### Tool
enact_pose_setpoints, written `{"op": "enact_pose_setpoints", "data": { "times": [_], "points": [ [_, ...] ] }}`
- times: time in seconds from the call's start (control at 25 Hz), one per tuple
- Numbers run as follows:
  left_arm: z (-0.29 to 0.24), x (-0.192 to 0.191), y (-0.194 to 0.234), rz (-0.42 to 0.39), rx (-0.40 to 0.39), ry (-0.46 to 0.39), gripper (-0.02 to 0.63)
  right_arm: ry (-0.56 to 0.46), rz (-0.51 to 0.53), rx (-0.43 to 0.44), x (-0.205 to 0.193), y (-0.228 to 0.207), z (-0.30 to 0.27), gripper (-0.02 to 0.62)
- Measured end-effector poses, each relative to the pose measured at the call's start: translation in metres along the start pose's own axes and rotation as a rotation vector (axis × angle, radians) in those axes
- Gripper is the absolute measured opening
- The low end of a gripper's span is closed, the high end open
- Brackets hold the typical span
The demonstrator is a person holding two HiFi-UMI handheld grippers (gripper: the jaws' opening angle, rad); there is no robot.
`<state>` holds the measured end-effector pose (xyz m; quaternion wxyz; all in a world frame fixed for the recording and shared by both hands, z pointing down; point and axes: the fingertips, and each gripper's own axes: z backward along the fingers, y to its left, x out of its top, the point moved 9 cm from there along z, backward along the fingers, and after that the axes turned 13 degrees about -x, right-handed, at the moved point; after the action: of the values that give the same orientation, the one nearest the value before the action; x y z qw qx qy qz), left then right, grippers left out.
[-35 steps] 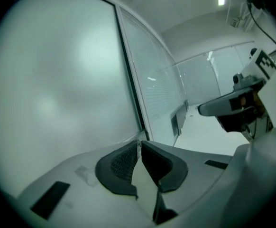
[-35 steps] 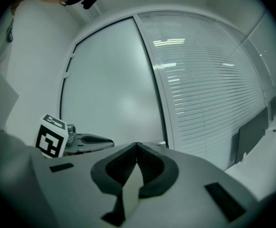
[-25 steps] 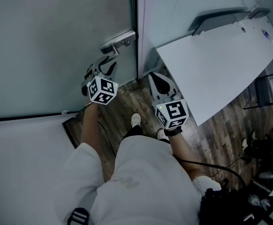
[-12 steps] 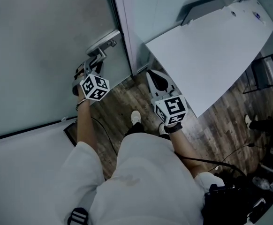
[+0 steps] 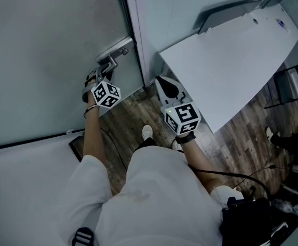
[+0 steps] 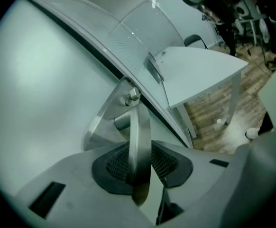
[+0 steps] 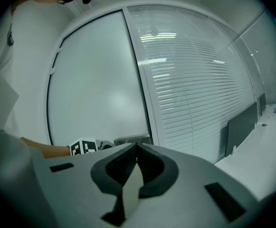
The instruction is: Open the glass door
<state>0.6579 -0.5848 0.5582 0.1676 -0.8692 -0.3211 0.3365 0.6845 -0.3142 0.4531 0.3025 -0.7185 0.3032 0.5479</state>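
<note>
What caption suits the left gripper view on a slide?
Left gripper, jaws just closing, clamps the flat silver metal handle of the frosted glass door.

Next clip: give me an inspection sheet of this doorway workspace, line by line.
Surface: wood-plank floor; no worktop in use.
Job's things: frosted glass door, appears shut; metal door handle at its edge.
Clutter: dark equipment on the floor, lower right.
Grippers: left hand-held gripper jaws have just been closing, pads on the door handle; right hand-held gripper shut, empty, away from the door.
Cables: black cable running behind the person's right arm.
Surroundings: white table, black chair, slatted blinds.
</note>
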Motion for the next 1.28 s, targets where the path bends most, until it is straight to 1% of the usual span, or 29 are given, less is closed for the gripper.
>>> {"op": "enact_pose_setpoints", "data": {
  "times": [0.08,0.24,0.36,0.56,0.68,0.72,0.84,1.0,1.2,1.28],
  "points": [
    [0.002,-0.002,0.001,0.040,0.009,-0.052,0.103,-0.004,0.007,0.002,0.004,-0.002,0.000,0.002],
    [0.002,-0.001,0.000,0.021,0.037,-0.063,0.098,-0.004,0.007,-0.003,0.006,-0.008,0.001,0.002],
    [0.000,-0.003,-0.001,0.038,0.048,-0.097,0.092,-0.001,0.010,-0.001,0.004,-0.008,0.003,0.002],
    [0.002,-0.004,0.000,0.045,0.072,-0.119,0.078,-0.001,0.022,0.016,0.006,-0.004,0.007,0.002],
    [0.001,-0.004,-0.003,-0.005,0.107,-0.112,0.078,-0.002,0.025,0.018,0.006,-0.005,0.010,0.002],
    [0.001,-0.005,-0.004,-0.009,0.109,-0.113,0.078,-0.003,0.024,0.018,0.006,-0.005,0.011,0.002],
    [0.000,-0.005,-0.003,0.003,0.108,-0.127,0.078,-0.006,0.023,0.020,0.007,-0.005,0.014,0.002],
    [0.000,-0.007,-0.003,0.039,0.113,-0.166,0.078,-0.010,0.025,0.026,0.008,-0.003,0.021,0.002],
    [-0.002,-0.009,-0.005,0.016,0.137,-0.167,0.078,-0.018,0.018,0.016,0.006,-0.004,0.032,0.002],
    [-0.005,-0.008,-0.005,0.036,0.133,-0.185,0.078,-0.020,0.015,0.013,0.006,-0.004,0.037,0.002]
  ]
}}
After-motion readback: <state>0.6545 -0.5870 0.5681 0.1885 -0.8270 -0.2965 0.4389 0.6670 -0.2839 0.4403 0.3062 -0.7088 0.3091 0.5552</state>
